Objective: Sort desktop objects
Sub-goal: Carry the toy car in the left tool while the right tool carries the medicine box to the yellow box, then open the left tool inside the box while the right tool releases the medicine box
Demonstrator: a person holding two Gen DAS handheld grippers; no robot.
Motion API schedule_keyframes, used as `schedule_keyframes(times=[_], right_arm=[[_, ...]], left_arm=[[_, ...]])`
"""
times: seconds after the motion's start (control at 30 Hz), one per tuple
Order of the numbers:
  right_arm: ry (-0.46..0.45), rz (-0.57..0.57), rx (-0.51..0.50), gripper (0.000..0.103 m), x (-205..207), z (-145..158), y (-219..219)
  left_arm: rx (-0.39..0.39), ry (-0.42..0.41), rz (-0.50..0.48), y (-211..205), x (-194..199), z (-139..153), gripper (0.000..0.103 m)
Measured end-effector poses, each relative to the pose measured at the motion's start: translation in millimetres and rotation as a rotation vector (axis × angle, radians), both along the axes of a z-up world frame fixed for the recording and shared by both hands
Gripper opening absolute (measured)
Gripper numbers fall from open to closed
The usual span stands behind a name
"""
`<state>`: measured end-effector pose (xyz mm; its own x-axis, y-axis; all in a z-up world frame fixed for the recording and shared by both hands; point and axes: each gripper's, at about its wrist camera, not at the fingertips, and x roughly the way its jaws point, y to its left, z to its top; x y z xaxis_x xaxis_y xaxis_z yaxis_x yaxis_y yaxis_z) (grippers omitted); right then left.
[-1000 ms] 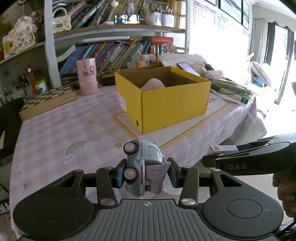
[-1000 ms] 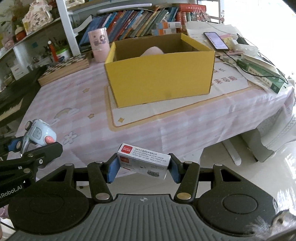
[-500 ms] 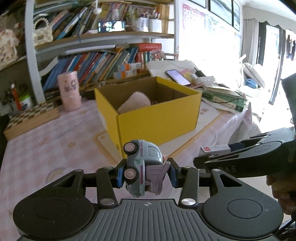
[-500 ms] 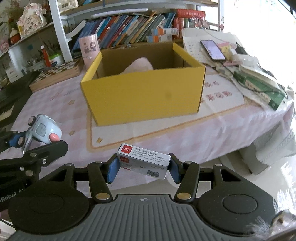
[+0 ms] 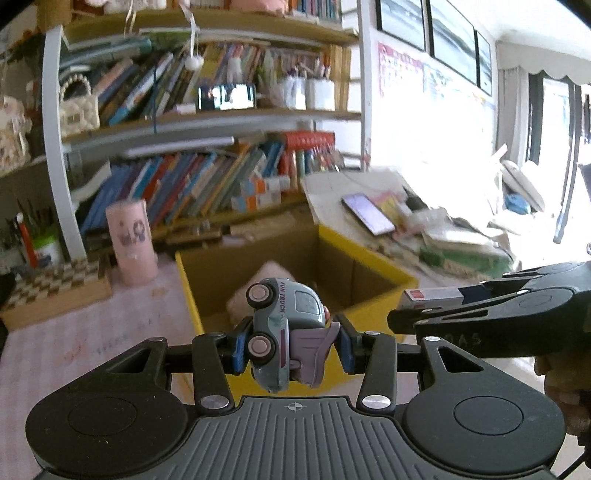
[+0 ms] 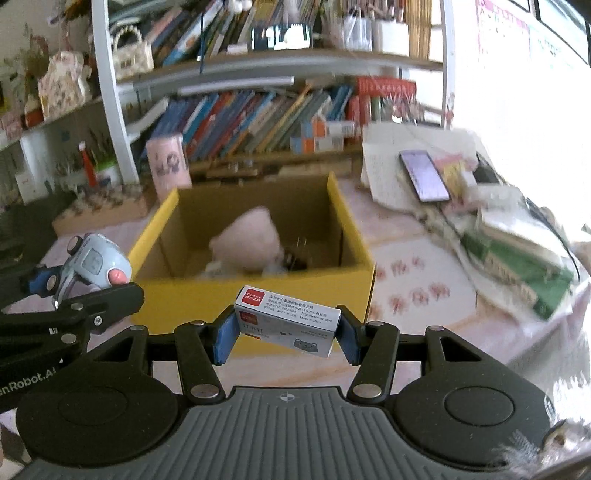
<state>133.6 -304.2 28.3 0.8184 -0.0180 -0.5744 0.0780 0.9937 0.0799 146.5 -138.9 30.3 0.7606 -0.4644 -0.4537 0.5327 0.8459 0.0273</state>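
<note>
Yellow box (image 6: pixel 207 302) faces both level tools: left (image 5: pixel 291 349) clamps toy truck (image 5: pixel 282 328), right (image 6: pixel 286 334) clamps small carton (image 6: pixel 286 325)

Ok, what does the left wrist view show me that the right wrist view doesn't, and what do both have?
Left wrist only: the "FUN TRUCK" lettering and pink wheels on the pale blue toy truck clamped in the left gripper, and the framed pictures high on the wall.

Right wrist only: the printed top face of the small white and red cardboard box held in the right gripper, plus small dark items beside the pink soft object.

Both: the open yellow cardboard box, the pink cylindrical container, and the bookshelf.
</note>
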Motion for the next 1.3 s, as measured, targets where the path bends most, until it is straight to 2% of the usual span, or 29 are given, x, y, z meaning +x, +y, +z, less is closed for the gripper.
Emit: schedule_keyframes(times=[0.2,0.5,0.7,0.87,1.0,1.3], right_arm=[[-0.049,0.046,-0.026,0.052,34,15,-25],[-0.039,0.216,-0.122,0.052,93,10,-35],[0.033,0.356,-0.236,0.052,122,-12,-25],[0.101,0.473,-0.319,0.052,141,-30,-19],[0.154,0.526,-0.337,0.052,156,-38,-18],[0.253,0.625,-0.411,0.053,184,-56,-11]], left_arm=[[0.007,-0.028,0.052,-22,31,4,0.044],[0.045,0.041,0.141,-39,81,-11,0.044],[0.14,0.1,0.158,-51,100,-29,0.044],[0.17,0.137,0.164,-56,110,-39,0.044],[0.209,0.174,0.167,-61,121,-47,0.044],[0.218,0.246,0.178,-65,133,-56,0.044]])
